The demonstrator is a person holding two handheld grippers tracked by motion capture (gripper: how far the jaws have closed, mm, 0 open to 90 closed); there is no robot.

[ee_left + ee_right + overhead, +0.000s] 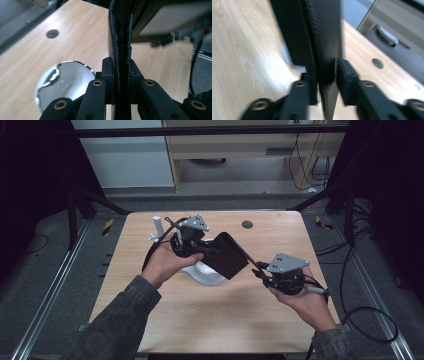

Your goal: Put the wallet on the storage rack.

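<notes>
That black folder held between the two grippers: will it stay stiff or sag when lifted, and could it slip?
The black folder probably stays fairly stiff: it spans flat between the left gripper and right gripper without sagging. Its grained, stitched cover likely resists slipping. It seems light, since only its edges are pinched.

One black leather case, held above the tabletop. One white stand beneath the case. Two tongs: left tongs, right tongs.
</notes>
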